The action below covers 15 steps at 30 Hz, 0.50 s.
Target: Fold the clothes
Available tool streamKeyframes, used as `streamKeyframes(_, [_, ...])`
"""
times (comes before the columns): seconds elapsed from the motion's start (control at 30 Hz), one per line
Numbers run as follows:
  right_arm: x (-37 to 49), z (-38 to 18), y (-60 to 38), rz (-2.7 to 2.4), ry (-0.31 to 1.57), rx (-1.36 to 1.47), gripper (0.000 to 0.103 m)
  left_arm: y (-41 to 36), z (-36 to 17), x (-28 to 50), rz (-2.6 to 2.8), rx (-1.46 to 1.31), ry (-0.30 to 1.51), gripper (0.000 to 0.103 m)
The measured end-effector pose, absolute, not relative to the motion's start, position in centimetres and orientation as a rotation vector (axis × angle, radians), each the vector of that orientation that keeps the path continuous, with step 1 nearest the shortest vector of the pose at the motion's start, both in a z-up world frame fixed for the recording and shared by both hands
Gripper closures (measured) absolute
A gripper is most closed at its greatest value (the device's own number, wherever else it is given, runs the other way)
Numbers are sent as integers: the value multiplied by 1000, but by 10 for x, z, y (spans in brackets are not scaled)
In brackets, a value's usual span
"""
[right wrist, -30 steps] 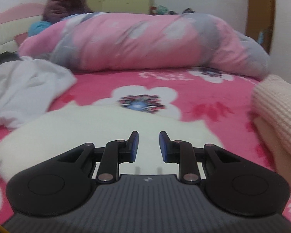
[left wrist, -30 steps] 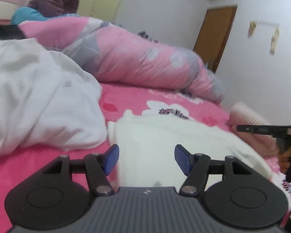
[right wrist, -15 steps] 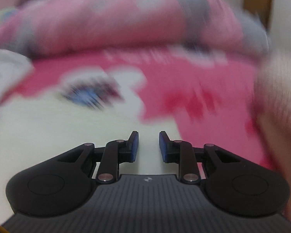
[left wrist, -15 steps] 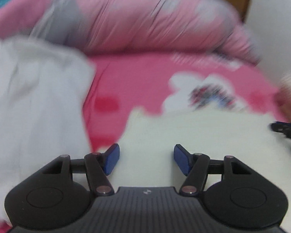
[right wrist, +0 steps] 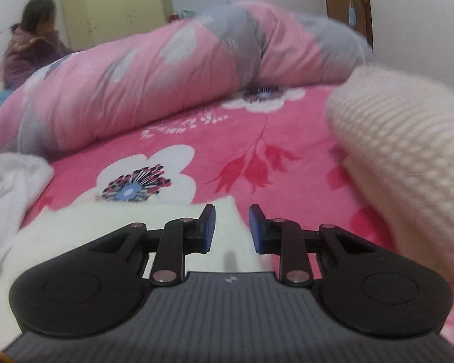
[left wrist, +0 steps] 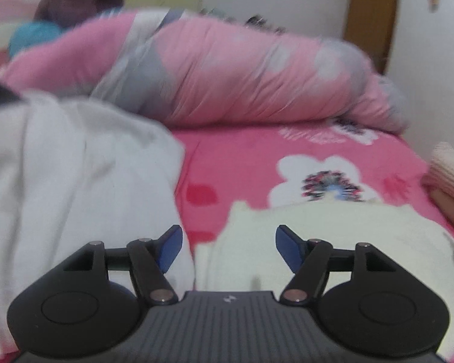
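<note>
Left gripper (left wrist: 228, 249) is opening, empty, over the cream garment (left wrist: 333, 242) edge. Right gripper (right wrist: 232, 227) is standing narrowly parted, clamping nothing, above that garment's corner.

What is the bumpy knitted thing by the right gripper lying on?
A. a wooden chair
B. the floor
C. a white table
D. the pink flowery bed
D: the cream knitted garment rests on the pink flowered bedsheet, to the right of the right gripper.
</note>
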State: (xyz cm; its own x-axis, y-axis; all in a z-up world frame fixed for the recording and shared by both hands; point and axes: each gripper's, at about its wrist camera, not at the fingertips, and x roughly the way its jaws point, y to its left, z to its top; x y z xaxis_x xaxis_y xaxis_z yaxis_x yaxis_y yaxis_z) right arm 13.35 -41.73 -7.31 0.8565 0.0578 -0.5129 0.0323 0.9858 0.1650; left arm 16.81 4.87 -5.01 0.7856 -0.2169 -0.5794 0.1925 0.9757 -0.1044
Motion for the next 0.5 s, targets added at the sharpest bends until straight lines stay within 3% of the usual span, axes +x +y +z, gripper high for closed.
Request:
streamKeyframes(0.1, [95, -71, -409, 49, 523, 149, 80, 41, -51, 134, -290, -19, 635, 33])
streamKeyframes(0.33, [52, -136, -386, 49, 580, 83, 81, 18, -105, 102, -261, 50, 742, 30])
streamKeyframes(0.5, [46, -101, -373, 14, 588, 51, 79, 13, -99, 101, -229, 55, 755, 29])
